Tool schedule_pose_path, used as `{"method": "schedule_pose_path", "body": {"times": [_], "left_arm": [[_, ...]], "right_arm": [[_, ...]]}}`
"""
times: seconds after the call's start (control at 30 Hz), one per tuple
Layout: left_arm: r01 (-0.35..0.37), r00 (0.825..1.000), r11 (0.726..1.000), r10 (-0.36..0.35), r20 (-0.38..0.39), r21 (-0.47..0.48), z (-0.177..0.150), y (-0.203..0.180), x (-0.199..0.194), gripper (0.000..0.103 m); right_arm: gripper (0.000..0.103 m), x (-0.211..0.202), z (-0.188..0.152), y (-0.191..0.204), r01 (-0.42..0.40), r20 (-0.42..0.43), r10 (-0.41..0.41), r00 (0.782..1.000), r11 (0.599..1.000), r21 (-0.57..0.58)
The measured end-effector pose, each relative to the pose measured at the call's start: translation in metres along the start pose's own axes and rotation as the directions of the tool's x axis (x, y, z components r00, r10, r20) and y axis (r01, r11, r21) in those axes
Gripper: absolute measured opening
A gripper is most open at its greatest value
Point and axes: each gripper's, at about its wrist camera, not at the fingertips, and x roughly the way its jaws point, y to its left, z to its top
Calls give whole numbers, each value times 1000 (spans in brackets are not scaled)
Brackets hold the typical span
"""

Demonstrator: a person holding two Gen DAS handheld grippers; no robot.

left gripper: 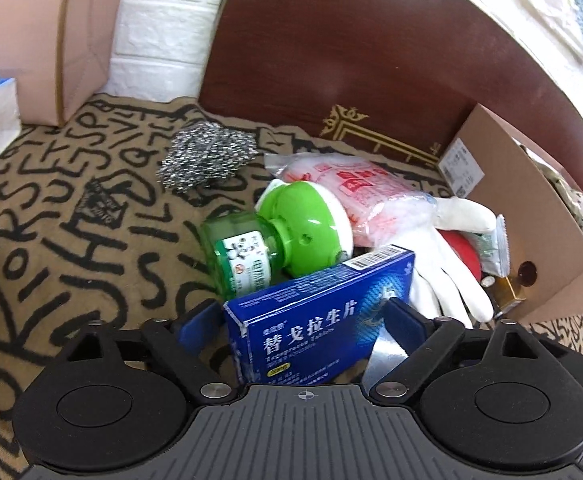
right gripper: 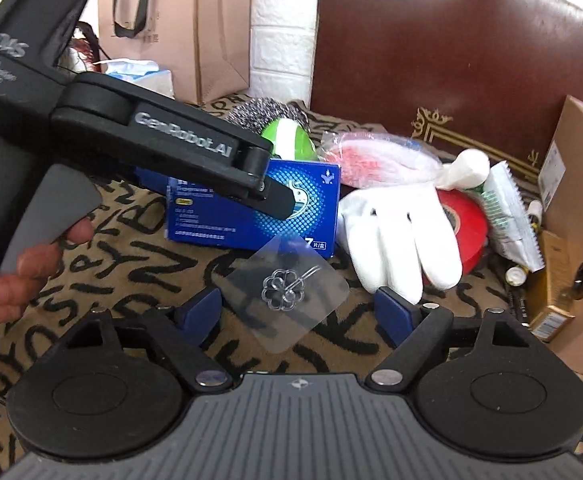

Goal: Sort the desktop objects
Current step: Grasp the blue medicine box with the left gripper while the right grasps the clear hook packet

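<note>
Two handheld grippers are working a cluttered desktop w/ a letter-print cloth (left gripper: 71, 240). Lower centre of the left wrist view: the left gripper (left gripper: 303, 320) is straddling a blue cardboard tablet box (left gripper: 315, 312), jaws standing apart, pads either side of it; whether they are touching it yet can't be told. Lower centre of the right wrist view: the right gripper (right gripper: 297, 308) is hovering w/ jaws apart around a clear square adhesive hook sheet (right gripper: 287, 292) lying flat on the cloth, not pinched.

Risks, as a judgement: the box is leaning against a green plastic bottle w/ round cap (left gripper: 275, 244), so a skewed squeeze is likely tipping the box or rolling the bottle. The thin film is lying flat, so the pads may be sliding over it or bunching the cloth instead. Both grippers are working close together; the left one is crossing the upper left of the right view, so a collision is possible. The white fabric glove (right gripper: 399, 236) just beside the right jaw could be snagging.
</note>
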Motion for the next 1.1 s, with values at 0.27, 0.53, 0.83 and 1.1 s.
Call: {"method": "schedule_pose_path", "body": {"times": [0.27,0.53,0.83,1.1], "left_arm": [[-7,1000,1000,7,21,-9,-7,-7,-16,53],[39,998,999,-41,42,31,-20,-29,-42,20],[-2,999,992,-3,41,127,-22,-65,-31,32],[-22,1000,989,20,17,144,-23,-72,-22,15]], "right_arm": [[56,-10,-1,-3,0,8,0,1000,1000,7],[20,-34,-12,2,-37,3,37,999,999,13],[18,-45,-14,-1,-27,18,27,999,999,24],[18,-57,-17,-17,-19,29,17,999,998,62]]}}
